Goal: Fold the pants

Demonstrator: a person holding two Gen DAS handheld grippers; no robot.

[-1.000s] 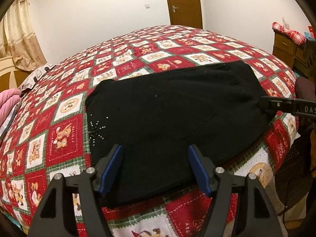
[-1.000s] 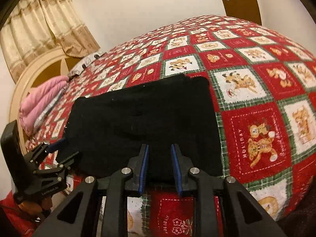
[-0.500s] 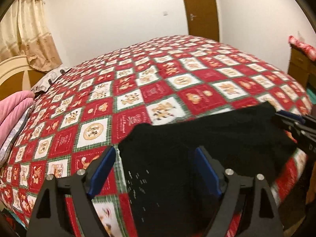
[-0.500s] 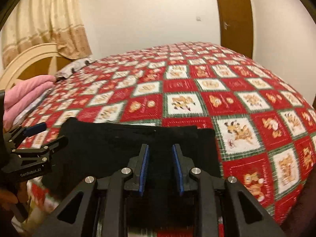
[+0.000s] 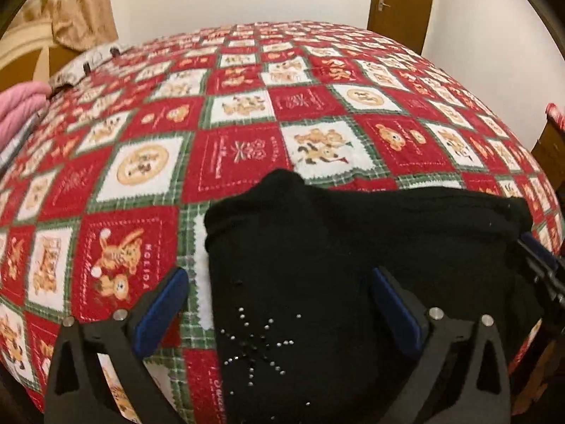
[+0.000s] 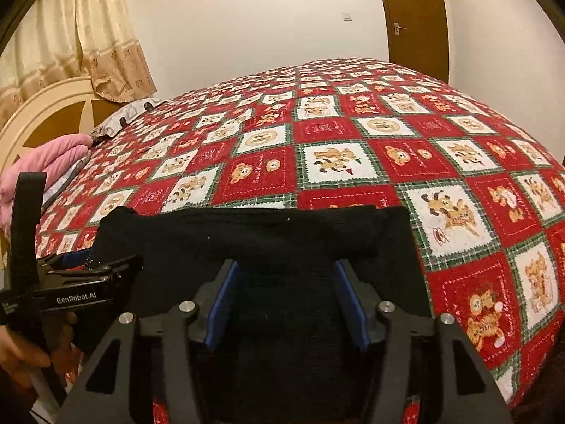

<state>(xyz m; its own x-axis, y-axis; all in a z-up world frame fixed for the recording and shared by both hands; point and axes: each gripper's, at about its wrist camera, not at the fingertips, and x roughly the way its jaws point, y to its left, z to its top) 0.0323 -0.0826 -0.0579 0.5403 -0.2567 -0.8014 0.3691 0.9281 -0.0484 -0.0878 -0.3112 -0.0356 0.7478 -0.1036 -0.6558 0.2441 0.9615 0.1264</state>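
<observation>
The black pants [image 5: 353, 265] lie folded on the red patterned bedspread [image 5: 229, 148], at the near edge of the bed, with a rhinestone star on the cloth nearest me. My left gripper [image 5: 279, 293] is open, its blue pads wide apart over the left part of the pants. My right gripper [image 6: 287, 304] is open over the right part of the pants [image 6: 282, 236]. It also shows at the right edge of the left wrist view [image 5: 543, 268]. The left gripper shows in the right wrist view [image 6: 99, 268], low over the pants' left edge.
A pink blanket [image 6: 42, 162] and a cream headboard [image 6: 39, 113] are at the far left. A brown door [image 6: 413, 14] stands behind the bed. A wooden dresser edge [image 5: 551, 134] is at the right. The bedspread stretches far beyond the pants.
The far half of the pants came toward me and now lies doubled. My right gripper, nearly shut before, has opened. Both grippers now sit lower over the cloth.
</observation>
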